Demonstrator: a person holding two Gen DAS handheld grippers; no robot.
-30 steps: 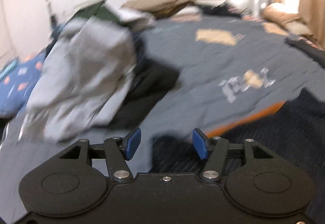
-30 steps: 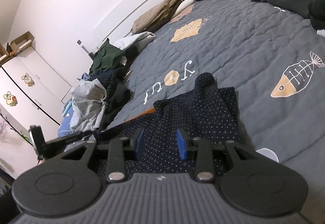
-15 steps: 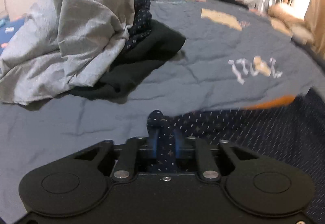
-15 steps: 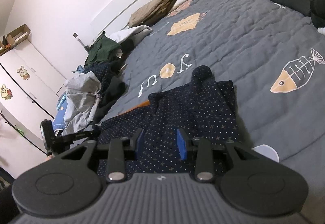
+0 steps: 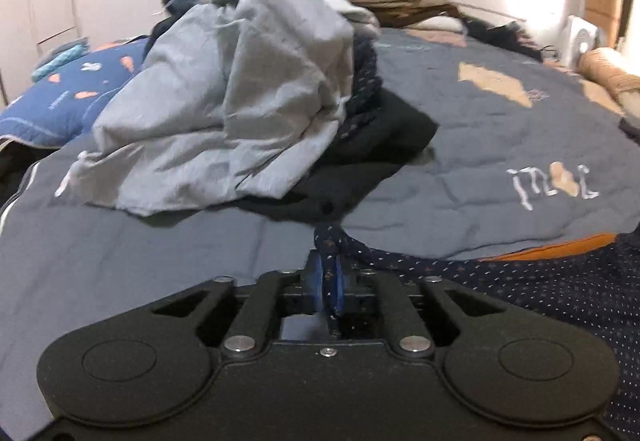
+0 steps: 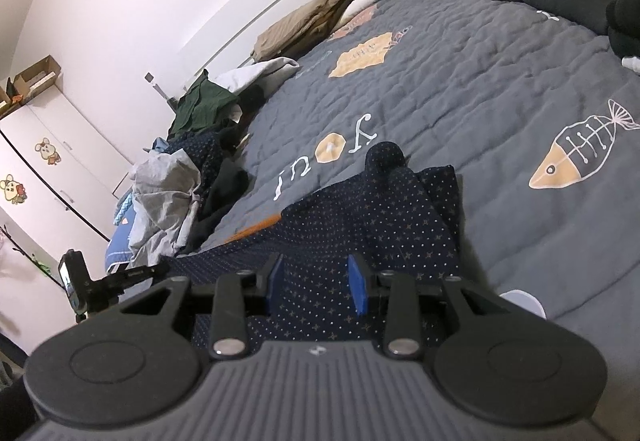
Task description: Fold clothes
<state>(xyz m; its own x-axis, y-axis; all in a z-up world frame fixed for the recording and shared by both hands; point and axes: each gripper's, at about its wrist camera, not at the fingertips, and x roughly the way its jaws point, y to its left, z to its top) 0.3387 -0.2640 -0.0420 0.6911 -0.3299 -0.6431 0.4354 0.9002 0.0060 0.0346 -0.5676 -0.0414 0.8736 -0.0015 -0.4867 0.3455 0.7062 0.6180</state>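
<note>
Blue patterned pillow [image 5: 60,97]: at 9 o'clock in the left wrist view, off the quilt's edge
Heap of unfolded clothes [image 5: 240,101]: from 10 to 12 o'clock in that view, a light grey garment on top, black and dotted pieces under it
Grey quilt [image 5: 500,137]: covers the bed and serves as the folding surface, printed with letters and a fish
Left gripper [image 5: 328,281]: low centre; its jaws have just been opening a little after clamping, yet the blue pads appear to press a bunched corner of the navy dotted garment [image 5: 540,281] between them
Navy dotted garment, place: lies on the quilt from the left gripper out toward 3 o'clock, an orange lining showing along its far edge
Right gripper [image 6: 316,283]: jaws part open with navy fabric below and between the pads, which do not press on it
Step in hand: I judge it the start of folding this one garment, a corner pinched and drawn out to spread it
Next move: probably calls for the right gripper to close on another edge so that both can tension and flatten the cloth
Containers: cardboard boxes [image 6: 38,75] on the white cupboard at 9 o'clock in the right wrist view; contents cannot be told
</note>
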